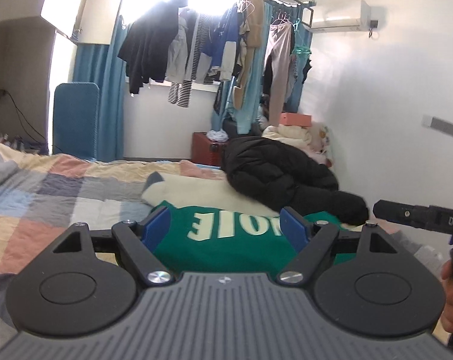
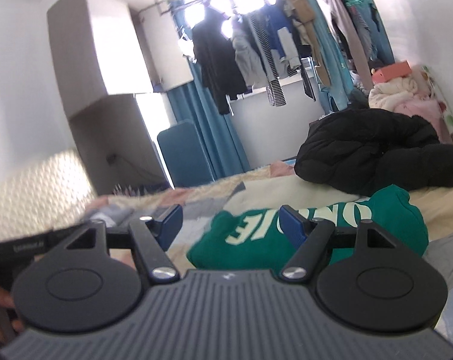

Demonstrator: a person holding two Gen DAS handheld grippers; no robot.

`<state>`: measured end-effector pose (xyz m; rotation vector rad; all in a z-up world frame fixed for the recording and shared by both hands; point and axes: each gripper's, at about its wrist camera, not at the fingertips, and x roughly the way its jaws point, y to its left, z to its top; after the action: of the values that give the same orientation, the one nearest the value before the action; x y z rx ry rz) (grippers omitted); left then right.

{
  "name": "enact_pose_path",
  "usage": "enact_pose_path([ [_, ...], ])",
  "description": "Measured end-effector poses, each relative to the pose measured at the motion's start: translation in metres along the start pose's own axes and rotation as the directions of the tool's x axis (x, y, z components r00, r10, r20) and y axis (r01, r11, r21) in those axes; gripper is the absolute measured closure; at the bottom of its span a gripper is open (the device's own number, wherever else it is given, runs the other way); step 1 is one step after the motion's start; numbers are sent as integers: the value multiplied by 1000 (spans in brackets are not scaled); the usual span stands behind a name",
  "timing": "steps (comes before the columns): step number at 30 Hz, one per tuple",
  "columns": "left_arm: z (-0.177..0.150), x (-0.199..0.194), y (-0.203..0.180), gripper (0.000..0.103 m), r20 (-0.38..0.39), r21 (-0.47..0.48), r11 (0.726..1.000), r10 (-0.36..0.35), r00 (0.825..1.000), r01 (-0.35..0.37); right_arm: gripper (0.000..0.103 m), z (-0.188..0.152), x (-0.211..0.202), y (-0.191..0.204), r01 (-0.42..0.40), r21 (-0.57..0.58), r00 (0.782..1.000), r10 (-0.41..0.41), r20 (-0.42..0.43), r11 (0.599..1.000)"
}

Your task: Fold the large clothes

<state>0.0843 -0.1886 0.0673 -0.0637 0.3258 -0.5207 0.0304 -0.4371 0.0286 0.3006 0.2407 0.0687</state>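
Left gripper [image 1: 225, 228]: black linkage arms, blue finger pads, round black side discs.
Base plate: grey, ribbed lengthwise, small white emblem at its front edge.
Fasteners: silver round screws at the arm pivots, smaller ones further out.
Right gripper [image 2: 231, 225]: same black, blue and grey build; seen side-on, white lettering "DAS" on its black body.

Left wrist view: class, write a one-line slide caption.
Open left tongs hover over a folded green sweatshirt on the patchwork bed, black puffer jacket behind.
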Motion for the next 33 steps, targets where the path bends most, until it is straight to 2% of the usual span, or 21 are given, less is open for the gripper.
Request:
enact_pose_path([
  [9,-25,15,5,20,-43,12,1000,20,999,-19,29,-25,-1,9,90,-58,995,-92,-34,994],
  [18,-41,39,19,19,-85,-7,1000,30,996,-31,30,-50,13,12,134,-107,985,-144,-99,985],
  [29,-49,60,28,19,-128,-18,999,46,991,-49,30,-56,22,7,189,-111,972,-202,-117,976],
  [33,-49,62,27,9,-133,-13,999,49,990,-51,23,-54,22,3,205,-102,970,-216,-110,973],
])
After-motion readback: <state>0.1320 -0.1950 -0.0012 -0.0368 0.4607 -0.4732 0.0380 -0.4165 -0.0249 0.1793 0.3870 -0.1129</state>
